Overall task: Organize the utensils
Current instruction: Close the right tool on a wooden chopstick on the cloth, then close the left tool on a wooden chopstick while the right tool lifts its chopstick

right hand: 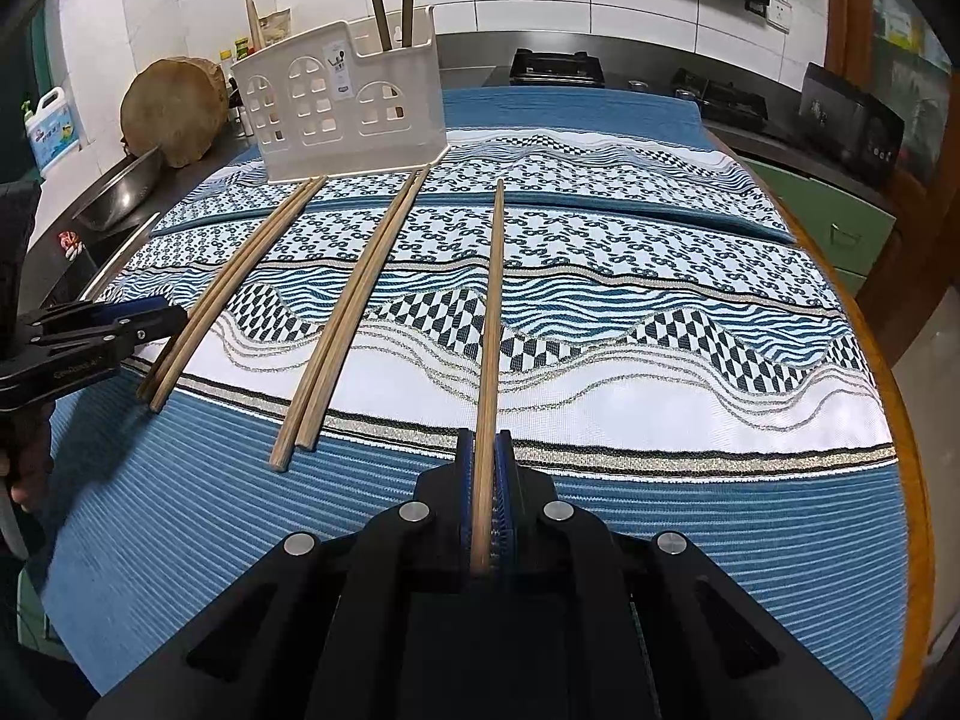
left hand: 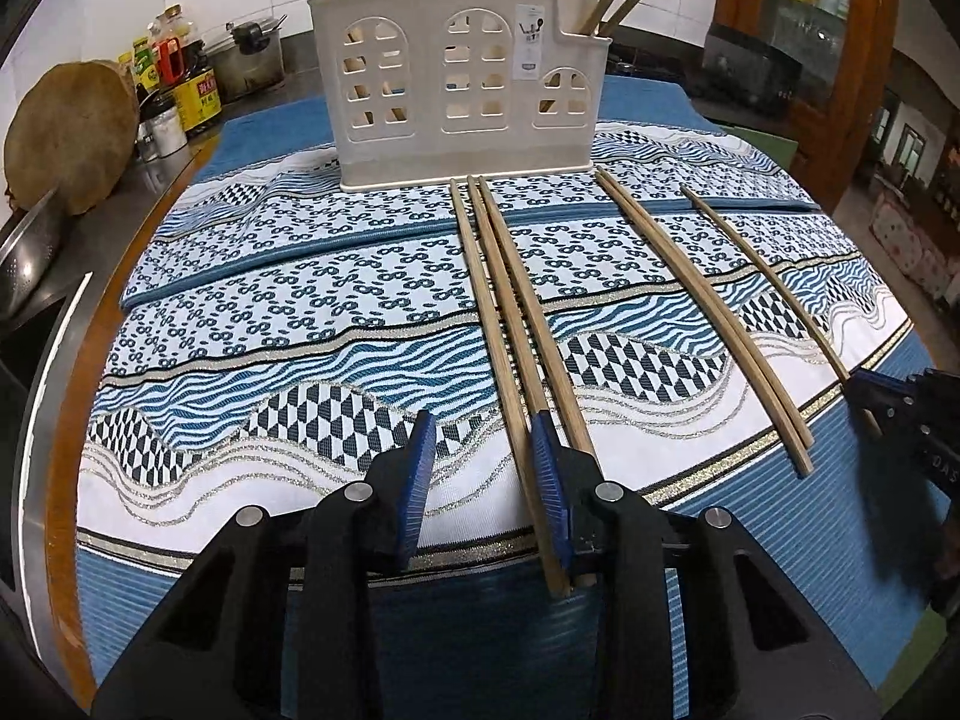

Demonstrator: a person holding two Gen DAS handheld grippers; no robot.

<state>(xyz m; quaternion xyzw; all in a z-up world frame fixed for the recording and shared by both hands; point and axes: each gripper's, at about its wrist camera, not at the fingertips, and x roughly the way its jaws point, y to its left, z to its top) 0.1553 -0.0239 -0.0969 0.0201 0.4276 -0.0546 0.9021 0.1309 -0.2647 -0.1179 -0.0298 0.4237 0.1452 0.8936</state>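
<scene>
A cream utensil holder [left hand: 456,84] [right hand: 342,114] stands at the far side of the patterned cloth, with a few chopsticks upright in it. Loose wooden chopsticks lie lengthwise on the cloth. My left gripper [left hand: 485,420] [right hand: 180,315] is low over a group of three chopsticks [left hand: 504,312] [right hand: 234,288]. Its jaws are apart: the leftmost stick lies between them along the right pad [left hand: 549,480], and the other two pass outside that finger. A pair [left hand: 708,312] [right hand: 354,312] lies further right. My right gripper [right hand: 484,438] [left hand: 858,378] is shut on the near end of a single chopstick [right hand: 489,312] [left hand: 768,276].
A round wooden chopping block [left hand: 72,132] [right hand: 174,111], sauce bottles [left hand: 180,78] and a steel bowl [right hand: 120,189] sit on the counter to the left. A gas stove [right hand: 555,66] is behind the table. The wooden table rim [right hand: 888,372] curves around the cloth.
</scene>
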